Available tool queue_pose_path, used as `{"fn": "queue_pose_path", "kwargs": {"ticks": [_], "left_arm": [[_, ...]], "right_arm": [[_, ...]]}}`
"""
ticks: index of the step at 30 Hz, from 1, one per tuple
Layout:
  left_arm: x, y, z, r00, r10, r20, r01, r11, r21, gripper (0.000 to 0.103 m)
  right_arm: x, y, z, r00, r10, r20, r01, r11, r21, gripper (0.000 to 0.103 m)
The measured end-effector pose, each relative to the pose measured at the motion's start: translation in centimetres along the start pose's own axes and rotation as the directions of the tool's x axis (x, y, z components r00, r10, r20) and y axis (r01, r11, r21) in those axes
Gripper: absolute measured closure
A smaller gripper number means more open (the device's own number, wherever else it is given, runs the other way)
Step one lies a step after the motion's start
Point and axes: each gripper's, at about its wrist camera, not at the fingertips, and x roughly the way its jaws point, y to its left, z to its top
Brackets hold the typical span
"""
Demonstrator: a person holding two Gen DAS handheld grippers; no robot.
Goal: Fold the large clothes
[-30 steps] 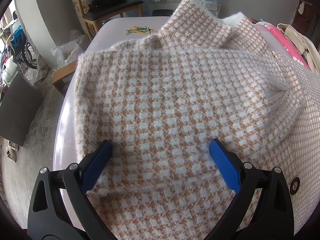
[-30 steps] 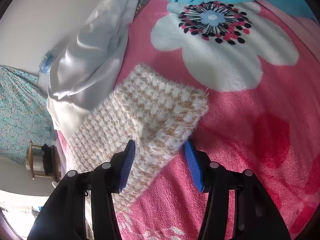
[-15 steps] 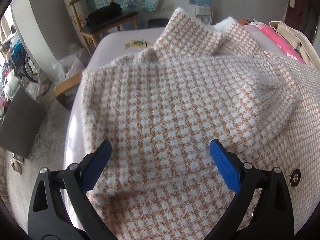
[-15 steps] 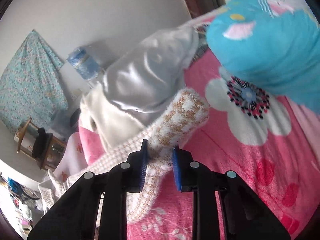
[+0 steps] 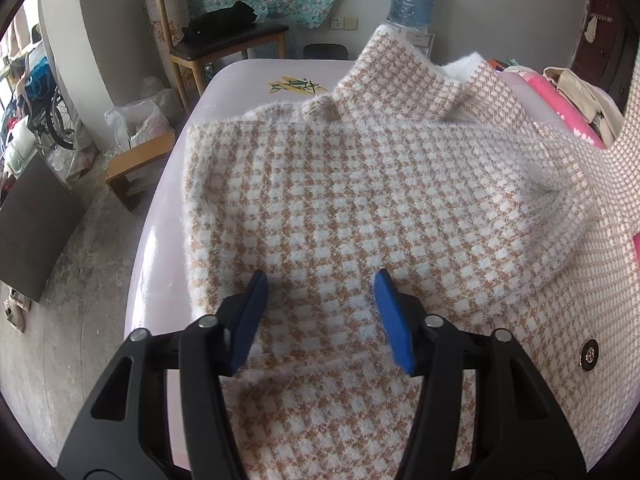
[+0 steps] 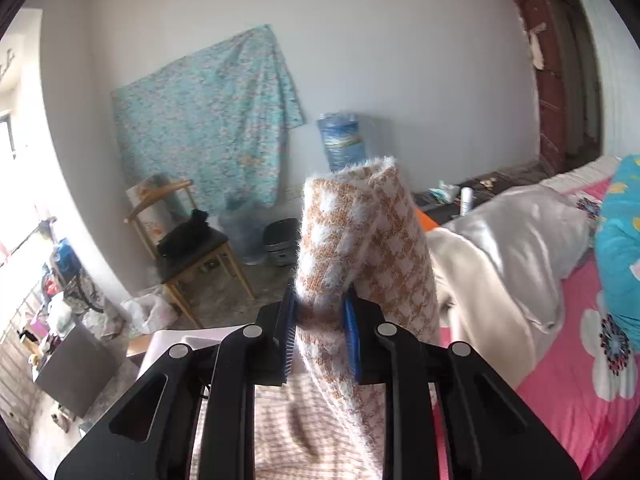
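1. The checked tan-and-white coat (image 5: 360,208) lies spread over the pale lilac worktop (image 5: 248,76), one fuzzy folded flap uppermost with its left edge running just inside the worktop's left rim.
2. A bare strip of worktop shows along that left rim and at the far end, where a small bamboo print (image 5: 296,86) sits clear of the cloth.
3. The left gripper (image 5: 320,312) hangs over the near edge of the folded flap. Its blue fingers (image 5: 250,316) are closing, partly apart with the cloth between them; I cannot tell whether the pads press on it.
4. The right gripper (image 6: 320,332) is raised above the worktop, its fingers drawn close and clamped on a coat sleeve (image 6: 360,248), whose cuff stands up past the tips.
5. A dark round button (image 5: 590,356) shows on the coat's right part.
6. To the right lies a bed with a pink flowered blanket (image 6: 560,360), with a pile of pale satin cloth (image 6: 520,240) on it.
7. Left of the worktop is open concrete floor (image 5: 72,280), with a wooden chair (image 5: 224,44), plastic bags (image 5: 136,124) and a low wooden stool (image 5: 136,164).
8. On the far white wall hangs a teal flowered cloth (image 6: 208,120); a water bottle (image 6: 340,144) stands beside it.
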Motion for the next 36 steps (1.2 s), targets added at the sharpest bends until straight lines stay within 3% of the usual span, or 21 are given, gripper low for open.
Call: {"fn": "queue_pose_path", "kwargs": {"ticks": [3,6,8,9,10,11,12,14,15,16,18,20,23,25,28,31,32,33,36], "left_arm": [[-0.5,2.5,0.5,0.997,-0.081,-0.001,0.081,0.994,-0.071,0.076],[-1.8,4.5,0.1,0.99,-0.14,0.011,0.14,0.981,-0.13,0.08],[-2.9,5.4,-0.2,0.988,-0.152,0.023,0.154,0.978,-0.142,0.08],[-3.4,5.8,-0.3,0.988,-0.153,0.027,0.155,0.978,-0.142,0.08],[-3.8,6.1,-0.4,0.987,-0.158,0.031,0.161,0.976,-0.144,0.08],[-4.2,6.5,-0.5,0.984,-0.173,0.033,0.176,0.973,-0.147,0.08],[-4.5,6.7,-0.6,0.981,-0.189,0.032,0.192,0.97,-0.149,0.08],[-5.0,7.2,-0.5,0.974,-0.223,0.04,0.226,0.962,-0.151,0.08],[-5.0,7.2,-0.3,0.97,-0.241,0.042,0.245,0.958,-0.151,0.08],[-5.1,7.3,-0.1,0.964,-0.262,0.042,0.265,0.952,-0.152,0.08],[-4.9,7.2,0.5,0.952,-0.303,0.048,0.307,0.938,-0.164,0.069],[-4.1,6.9,1.7,0.938,-0.341,0.055,0.345,0.919,-0.191,0.06],[-1.4,6.0,4.3,0.915,-0.399,0.05,0.398,0.881,-0.253,0.059],[0.7,4.9,6.1,0.914,-0.404,0.039,0.398,0.873,-0.283,0.059],[4.1,2.3,8.3,0.931,-0.364,-0.023,0.345,0.9,-0.267,0.061],[6.0,-0.6,9.1,0.968,-0.239,-0.075,0.224,0.96,-0.167,0.076],[5.7,-1.3,9.1,0.974,-0.219,-0.063,0.209,0.969,-0.132,0.088],[5.0,-1.7,9.2,0.975,-0.216,-0.052,0.21,0.972,-0.108,0.092],[0.6,-1.8,9.2,0.975,-0.215,0.061,0.22,0.973,-0.075,0.093]], "right_arm": [[1.6,5.7,-0.5,0.993,0.115,-0.003,-0.115,0.992,-0.052,0.082],[3.6,11.3,-2.7,0.97,0.239,-0.045,-0.242,0.964,-0.107,0.082],[5.3,14.7,-5.2,0.945,0.305,-0.121,-0.321,0.936,-0.146,0.079],[6.5,16.2,-6.8,0.924,0.333,-0.186,-0.363,0.918,-0.157,0.077],[7.8,17.4,-8.5,0.896,0.362,-0.259,-0.408,0.9,-0.153,0.066],[9.2,18.4,-10.6,0.854,0.391,-0.342,-0.457,0.879,-0.134,0.046],[10.2,19.2,-12.4,0.81,0.406,-0.423,-0.492,0.863,-0.116,0.04],[11.9,19.2,-15.6,0.748,0.398,-0.532,-0.514,0.853,-0.085,0.039],[12.4,18.5,-16.7,0.729,0.391,-0.562,-0.515,0.854,-0.074,0.039],[12.5,17.4,-17.4,0.723,0.381,-0.576,-0.507,0.859,-0.067,0.039],[12.2,15.1,-17.9,0.743,0.349,-0.571,-0.468,0.881,-0.069,0.039],[12.1,12.3,-17.0,0.782,0.304,-0.544,-0.405,0.911,-0.073,0.039],[11.6,6.3,-15.4,0.832,0.234,-0.503,-0.293,0.955,-0.039,0.039],[11.3,2.6,-15.2,0.855,0.185,-0.484,-0.218,0.976,-0.012,0.039],[10.4,-2.2,-15.7,0.869,0.146,-0.473,-0.149,0.988,0.032,0.039],[10.1,-5.6,-16.7,0.87,0.12,-0.479,-0.109,0.993,0.051,0.039],[9.8,-6.5,-17.0,0.869,0.115,-0.481,-0.101,0.993,0.055,0.039],[10.1,-6.7,-17.4,0.869,0.11,-0.482,-0.095,0.994,0.055,0.039],[10.2,-7.6,-17.6,0.874,0.097,-0.476,-0.088,0.995,0.04,0.039]]}}
